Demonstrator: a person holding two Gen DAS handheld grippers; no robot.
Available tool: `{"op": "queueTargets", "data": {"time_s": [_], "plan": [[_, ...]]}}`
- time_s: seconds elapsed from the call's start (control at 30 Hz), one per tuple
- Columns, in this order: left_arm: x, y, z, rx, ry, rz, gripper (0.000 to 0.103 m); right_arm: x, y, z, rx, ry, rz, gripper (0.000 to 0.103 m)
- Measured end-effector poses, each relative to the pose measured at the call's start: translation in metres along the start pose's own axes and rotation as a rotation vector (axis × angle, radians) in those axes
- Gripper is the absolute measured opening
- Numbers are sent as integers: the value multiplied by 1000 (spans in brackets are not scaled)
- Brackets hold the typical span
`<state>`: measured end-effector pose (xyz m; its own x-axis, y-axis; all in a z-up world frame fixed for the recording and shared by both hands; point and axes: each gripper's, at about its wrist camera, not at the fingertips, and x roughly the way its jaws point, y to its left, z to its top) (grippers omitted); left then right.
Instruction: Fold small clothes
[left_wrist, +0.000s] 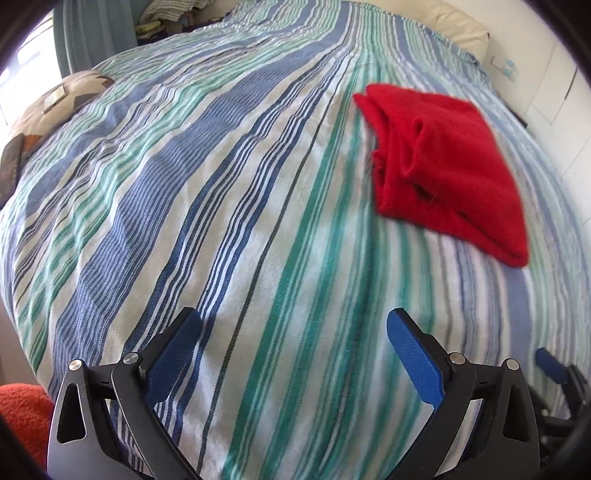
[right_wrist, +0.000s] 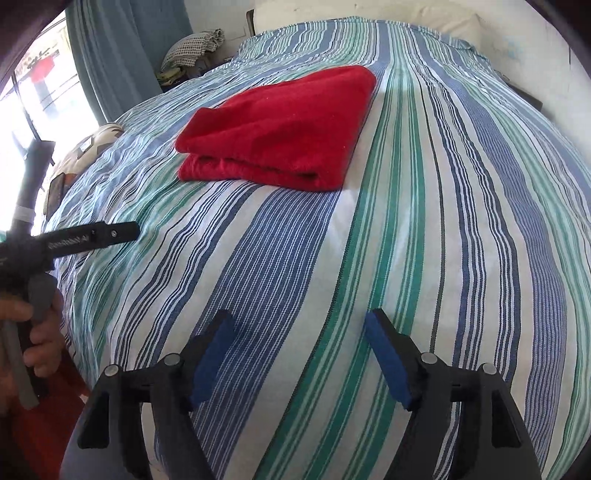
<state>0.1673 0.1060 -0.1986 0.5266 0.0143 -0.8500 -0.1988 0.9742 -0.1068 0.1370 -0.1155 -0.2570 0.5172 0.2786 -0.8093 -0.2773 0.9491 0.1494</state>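
Left wrist view first: the left gripper (left_wrist: 293, 354) hangs over the striped bedspread (left_wrist: 221, 184) with its blue pads spread wide and nothing but bare sheet between them. The red garment (left_wrist: 443, 162) sits up and to the right, well clear of the fingers, already bundled into a chunky folded shape, though the side facing this camera looks a bit rumpled with loose layers showing. A patterned cushion (left_wrist: 55, 99) is off at the left edge.

Right wrist view: the right gripper (right_wrist: 299, 362) is also gaping, empty, with only sheet between the pads. From here the red garment (right_wrist: 280, 129) looks like a pretty tidy rectangle, fold edge toward the camera, lying flat mid-bed and well apart from the fingers. A hand (right_wrist: 33, 332) holding the other tool's handle shows at the left.

So I'd say this piece is basically done; maybe a neatening pass, or on to the next item if there's one.
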Motion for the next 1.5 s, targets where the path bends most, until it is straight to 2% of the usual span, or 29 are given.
{"op": "queueTargets", "data": {"time_s": [0.07, 0.17, 0.23, 0.37, 0.43, 0.53, 0.63, 0.8, 0.93, 1.2, 1.5], "plan": [[-21, -6, 6, 9, -76, -63, 102, 1, -2, -1, 5, -8, 16, 77], [-30, -18, 12, 48, -127, -88, 102, 6, -4, -6, 11, -21, 29, 79], [-22, -21, 8, 66, -121, -90, 102, 2, -2, -8, 6, -37, 24, 79], [-4, -20, -4, 93, -61, -37, 101, -18, -7, -11, 27, -92, -7, 79], [-5, -18, -3, 79, -58, -67, 101, -25, -17, -12, 60, -106, -19, 79], [-4, -18, -5, 85, -58, -59, 101, -23, -37, -16, 108, -90, -79, 79], [2, -19, -7, 85, -54, -49, 101, -23, -51, -22, 155, -111, -141, 79], [25, -34, -18, 169, -33, 36, 102, -17, -47, -26, 119, -119, -189, 88], [29, -43, -29, 214, -77, 89, 103, -7, -41, -28, 104, -87, -215, 102], [31, -41, -31, 212, -77, 81, 103, 3, -33, -33, 63, -66, -285, 103], [32, -44, -35, 228, -91, 103, 102, 5, -30, -35, 45, -55, -305, 103]]}}
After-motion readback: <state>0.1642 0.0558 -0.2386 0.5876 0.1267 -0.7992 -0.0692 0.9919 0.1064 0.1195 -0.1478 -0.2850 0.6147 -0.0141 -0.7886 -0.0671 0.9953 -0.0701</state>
